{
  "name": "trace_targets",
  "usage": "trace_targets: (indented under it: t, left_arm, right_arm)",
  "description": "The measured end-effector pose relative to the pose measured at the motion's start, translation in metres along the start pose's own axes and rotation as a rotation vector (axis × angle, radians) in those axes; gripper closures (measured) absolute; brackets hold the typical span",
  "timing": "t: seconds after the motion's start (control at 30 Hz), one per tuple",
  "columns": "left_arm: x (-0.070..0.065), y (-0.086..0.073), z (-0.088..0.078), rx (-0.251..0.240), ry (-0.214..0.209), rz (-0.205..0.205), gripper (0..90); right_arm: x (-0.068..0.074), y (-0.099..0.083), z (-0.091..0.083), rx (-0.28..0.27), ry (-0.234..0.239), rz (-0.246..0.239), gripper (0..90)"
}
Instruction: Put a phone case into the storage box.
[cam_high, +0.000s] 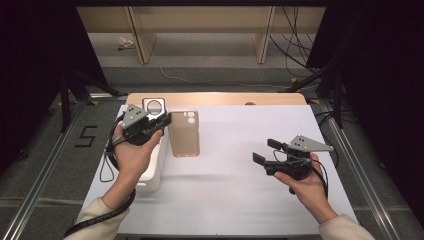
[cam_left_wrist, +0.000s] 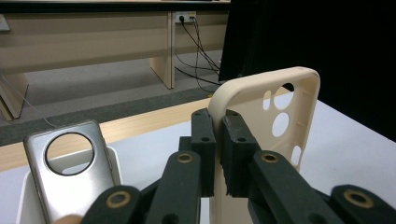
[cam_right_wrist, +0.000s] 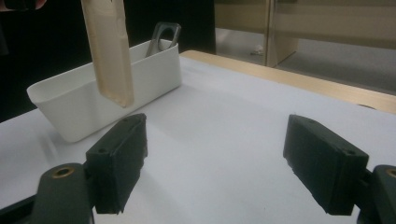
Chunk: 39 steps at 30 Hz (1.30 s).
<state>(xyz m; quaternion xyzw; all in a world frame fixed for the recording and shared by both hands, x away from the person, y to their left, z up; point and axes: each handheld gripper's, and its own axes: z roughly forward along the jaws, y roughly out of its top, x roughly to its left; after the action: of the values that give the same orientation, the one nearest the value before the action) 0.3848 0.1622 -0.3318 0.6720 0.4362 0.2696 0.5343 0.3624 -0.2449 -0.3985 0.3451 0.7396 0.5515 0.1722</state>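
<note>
Beige phone case clamped by side wall in left gripper, jaws pinched tight on edge, case lifted off white table, hanging just beside white bin. Silver case standing upright inside bin, far end. Right gripper well apart to right, low over table, jaws wide apart, nothing btwn them.

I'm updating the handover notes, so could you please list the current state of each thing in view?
Beige soft phone case: lifted off the table, pinched by its edge.
Silver metal phone case: standing upright in the bin.
White plastic bin: upright on the table.
Left claw: shut on the beige case.
Right claw: open, empty, above the white table.
</note>
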Motion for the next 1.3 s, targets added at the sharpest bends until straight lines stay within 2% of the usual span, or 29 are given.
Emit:
trace_targets:
  t: [0.3,0.87,1.3]
  left_arm:
    - [0.012,0.004,-0.005,-0.007,0.007,-0.001,84.2]
    - [0.039,0.018,-0.018,-0.033,0.060,-0.013,84.2]
    - [0.062,0.022,-0.018,-0.033,0.094,-0.016,84.2]
  right_arm:
    - [0.000,0.000,0.000,0.000,-0.001,-0.001,22.7]
    - [0.001,-0.003,-0.002,0.011,0.010,-0.006,22.1]
    - [-0.001,-0.005,-0.006,0.015,0.003,-0.002,22.1]
